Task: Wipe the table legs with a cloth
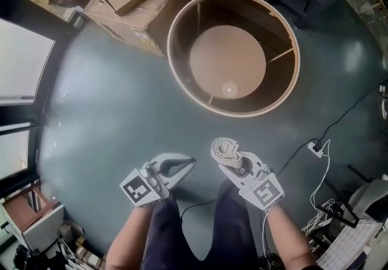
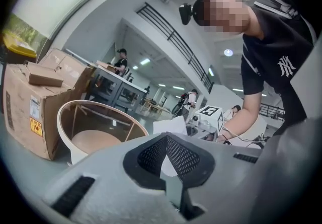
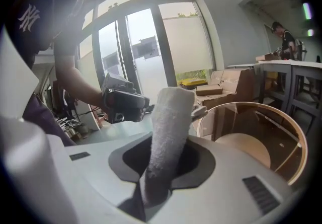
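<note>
Your right gripper (image 1: pixel 233 162) pinches a rolled white cloth (image 3: pixel 168 132) between its jaws, and the roll stands up past the tips. The cloth looks soft, light and floppy, so a hold near its middle should keep it bunched. Your left gripper (image 1: pixel 182 164) has its jaws pressed together on nothing. Ahead on the floor (image 1: pixel 109 111) stands a round wooden table (image 1: pixel 291 38). Its thin legs (image 1: pixel 280 55) show inside the rim, well apart from the cloth.

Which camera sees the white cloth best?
The right gripper view: the cloth stands big in the middle, pinched by the right gripper. The head view shows it small, bunched at that gripper's tip. The left gripper view shows only a white bit, maybe it.
</note>
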The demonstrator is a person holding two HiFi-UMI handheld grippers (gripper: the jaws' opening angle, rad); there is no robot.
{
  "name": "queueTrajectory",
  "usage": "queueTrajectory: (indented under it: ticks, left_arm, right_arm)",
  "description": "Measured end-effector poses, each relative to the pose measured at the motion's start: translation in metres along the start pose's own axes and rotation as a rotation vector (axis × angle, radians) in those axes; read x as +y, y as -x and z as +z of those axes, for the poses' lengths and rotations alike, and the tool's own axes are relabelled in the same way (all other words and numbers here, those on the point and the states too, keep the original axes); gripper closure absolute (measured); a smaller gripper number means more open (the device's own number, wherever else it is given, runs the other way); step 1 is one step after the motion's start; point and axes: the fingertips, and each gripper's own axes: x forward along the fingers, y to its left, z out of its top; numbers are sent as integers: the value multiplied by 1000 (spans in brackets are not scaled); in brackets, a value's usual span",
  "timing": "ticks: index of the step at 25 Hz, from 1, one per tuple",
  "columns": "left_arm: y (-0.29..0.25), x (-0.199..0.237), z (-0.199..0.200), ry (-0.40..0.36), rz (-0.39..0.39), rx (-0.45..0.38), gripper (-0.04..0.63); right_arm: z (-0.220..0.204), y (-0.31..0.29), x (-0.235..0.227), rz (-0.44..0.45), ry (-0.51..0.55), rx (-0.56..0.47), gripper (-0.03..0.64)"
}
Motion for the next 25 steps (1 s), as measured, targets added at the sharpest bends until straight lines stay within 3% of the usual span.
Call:
queueTrajectory:
  ticks: [13,16,21,25]
  left_arm:
    - [34,77,-80,46,14,-49,589]
    - [48,84,-81,36,-45,-60,589]
    - [60,76,-86,-5,-159,15,589]
    - [62,73,-81,-49,-144,15,589]
  right_arm:
    - [-86,-122,-51,-32,-16,67,525]
    - [-95,-133,-52,-97,-5,114,525]
    - [-98,-125,-41,-148,-58,96,525]
    - [-114,-116,-43,-161,-52,89,525]
